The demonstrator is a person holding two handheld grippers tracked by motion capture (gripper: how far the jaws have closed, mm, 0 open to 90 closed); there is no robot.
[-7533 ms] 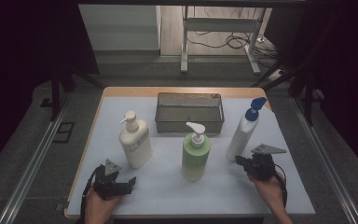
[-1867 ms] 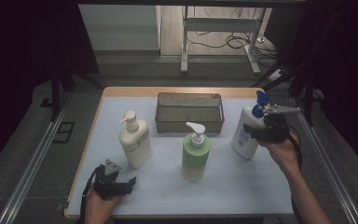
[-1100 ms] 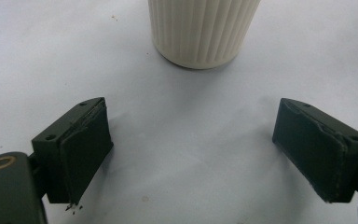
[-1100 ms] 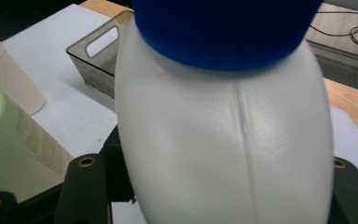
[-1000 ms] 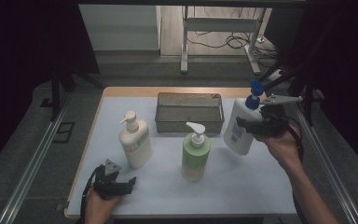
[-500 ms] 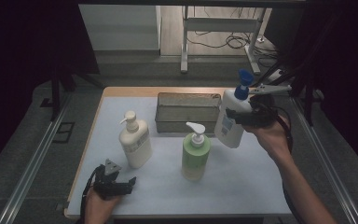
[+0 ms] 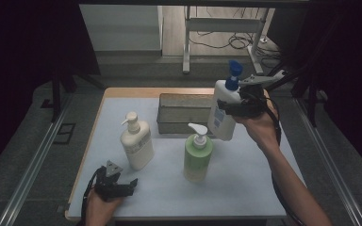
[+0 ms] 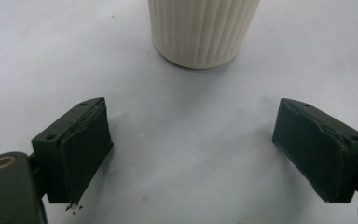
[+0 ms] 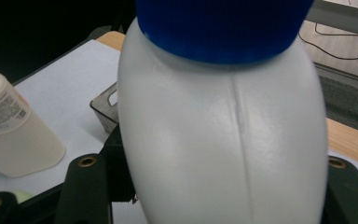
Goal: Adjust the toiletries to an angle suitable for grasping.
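My right gripper (image 7: 230, 106) is shut on a white pump bottle with a blue top (image 7: 223, 109), held in the air just right of the wire basket (image 7: 185, 111). In the right gripper view the white bottle (image 9: 223, 140) sits between the jaws, its blue collar at the top. A cream pump bottle (image 7: 135, 141) and a green pump bottle (image 7: 198, 153) stand on the white table mat (image 7: 245, 183). My left gripper (image 7: 122, 187) rests open near the front left edge. In the left gripper view its jaws stand wide apart, with the cream bottle's base (image 8: 203, 30) ahead of them.
The wire basket stands at the back middle of the mat. The table's wooden edge (image 7: 136, 92) shows behind the mat. Dark floor, metal rails and table legs surround the table. Bare mat lies in front of the green bottle and at the right.
My right hand has carried the white bottle up and to the left, from the mat's right side toward the basket. The left gripper has not moved.
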